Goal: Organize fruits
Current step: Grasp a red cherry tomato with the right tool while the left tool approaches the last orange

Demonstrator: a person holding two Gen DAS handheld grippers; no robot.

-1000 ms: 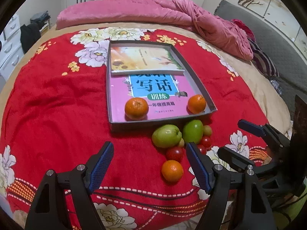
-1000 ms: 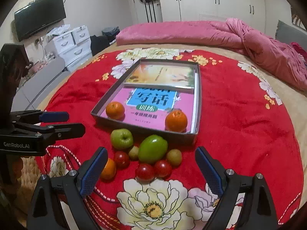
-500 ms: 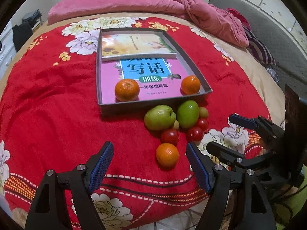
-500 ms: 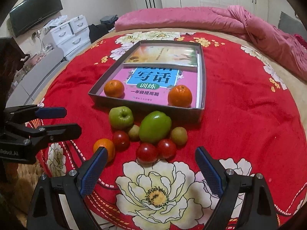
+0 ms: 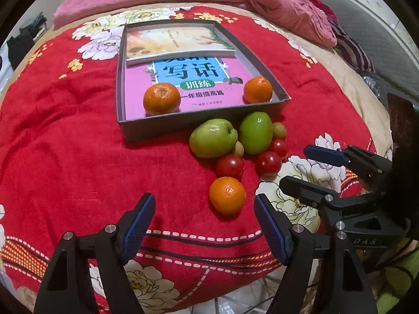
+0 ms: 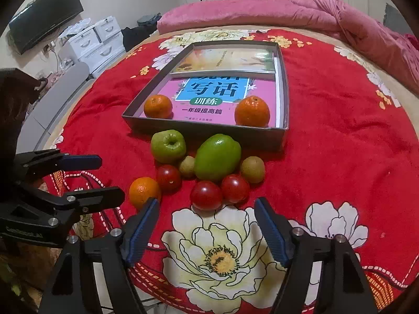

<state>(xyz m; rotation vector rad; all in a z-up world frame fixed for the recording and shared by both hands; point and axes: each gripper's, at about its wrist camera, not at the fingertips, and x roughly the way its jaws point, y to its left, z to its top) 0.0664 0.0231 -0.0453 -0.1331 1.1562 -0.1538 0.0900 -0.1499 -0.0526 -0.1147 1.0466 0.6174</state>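
The left gripper [image 5: 201, 219] gaped empty, the right gripper [image 6: 207, 219] was closing on nothing; best centre a tomato [image 6: 206, 195] first.

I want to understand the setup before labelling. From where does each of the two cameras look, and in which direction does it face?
Left wrist: sits on the left gripper, looking down its fingers at the loose orange and the tray; the right gripper shows at right.
Right wrist: sits on the right gripper, jaws closing on nothing, facing the tomatoes; the left gripper shows at left.
Shared: tray, fruit pile, red blanket.
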